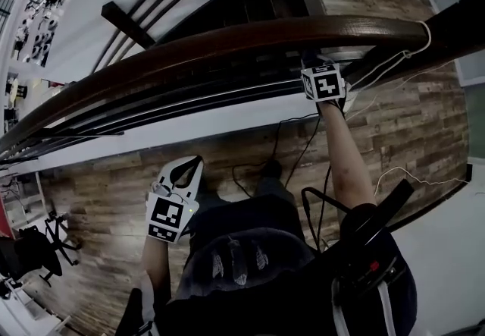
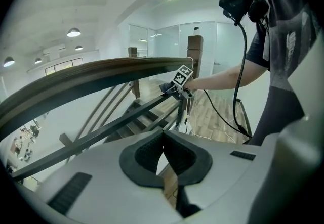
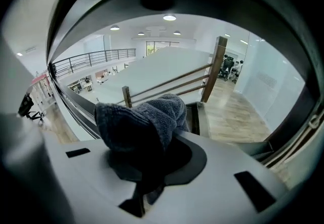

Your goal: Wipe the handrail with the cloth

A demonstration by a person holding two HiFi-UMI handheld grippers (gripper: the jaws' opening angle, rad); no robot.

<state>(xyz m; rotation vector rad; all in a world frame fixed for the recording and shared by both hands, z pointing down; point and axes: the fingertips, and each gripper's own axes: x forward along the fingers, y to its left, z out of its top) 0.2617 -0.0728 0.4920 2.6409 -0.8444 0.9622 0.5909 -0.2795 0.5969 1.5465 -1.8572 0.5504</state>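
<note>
The dark brown wooden handrail (image 1: 227, 42) curves across the head view from lower left to upper right. My right gripper (image 1: 316, 67) reaches up just under it near its right end, marker cube facing me. It is shut on a grey-blue knitted cloth (image 3: 144, 122), which bulges out over the jaws of the right gripper (image 3: 147, 154). The cloth (image 2: 165, 87) also shows from the left gripper view, beside the rail (image 2: 101, 74). My left gripper (image 1: 184, 169) hangs low over the floor, well short of the rail. In its own view the left gripper (image 2: 163, 149) is shut on nothing.
Thin metal rails (image 1: 227, 95) run below the handrail, with a stairwell (image 1: 258, 1) beyond them. A white cable (image 1: 413, 46) loops round the rail's right end. Black cables (image 1: 303, 152) trail over the wood floor. An office chair (image 1: 30, 251) stands at the lower left.
</note>
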